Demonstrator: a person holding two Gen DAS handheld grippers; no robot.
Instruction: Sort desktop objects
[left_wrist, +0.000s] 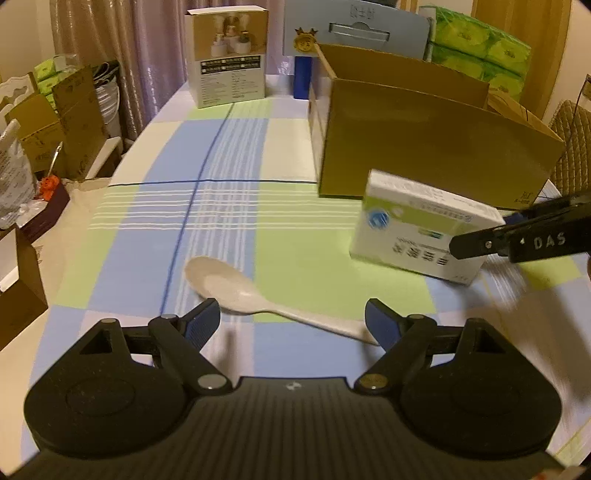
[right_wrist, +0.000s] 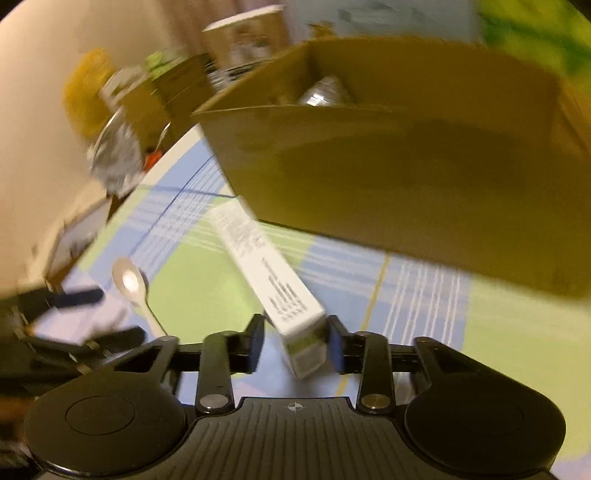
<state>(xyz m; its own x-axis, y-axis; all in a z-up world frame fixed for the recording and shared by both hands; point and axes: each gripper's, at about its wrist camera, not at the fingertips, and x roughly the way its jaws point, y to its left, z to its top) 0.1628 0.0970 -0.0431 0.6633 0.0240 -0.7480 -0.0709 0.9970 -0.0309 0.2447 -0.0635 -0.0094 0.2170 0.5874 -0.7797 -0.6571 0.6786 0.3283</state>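
- Medicine carton (right_wrist: 280, 280), one: a long white-and-green printed box, found at the right of the tabletop (left_wrist: 229, 155) just in front of the brown box. It is clamped at its near end by the right hand-held gripper (right_wrist: 295, 343), whose pads are pressed on its two narrow sides. The carton appears tilted, with its near end possibly lifted; the blur leaves that undecided.
- Handling of the carton, judged: light, thin card, stiff enough for a pinch across the narrow faces but liable to dent under hard squeezing. A hold nearer the middle would be expected to swing less than this end grip.
- Spoon (left_wrist: 236, 291), one: pale, matte, plastic-looking, laid flat near the middle of the tabletop, bowl to the far left, handle running near and right. It is judged light, rigid and rather slippery; the slim handle is the likely place to be pinched, low against the cloth.
- Left hand-held gripper (left_wrist: 291, 325), one: jaws spread wide, nothing held, positioned just over the spoon's handle, which lies between the two fingers.
- Open cardboard box (left_wrist: 424, 140), one: brown, at the far right, taken as the sorting container. A shiny item is glimpsed inside, not identifiable.
- Printed upright product box (left_wrist: 231, 55), one, at the far end.
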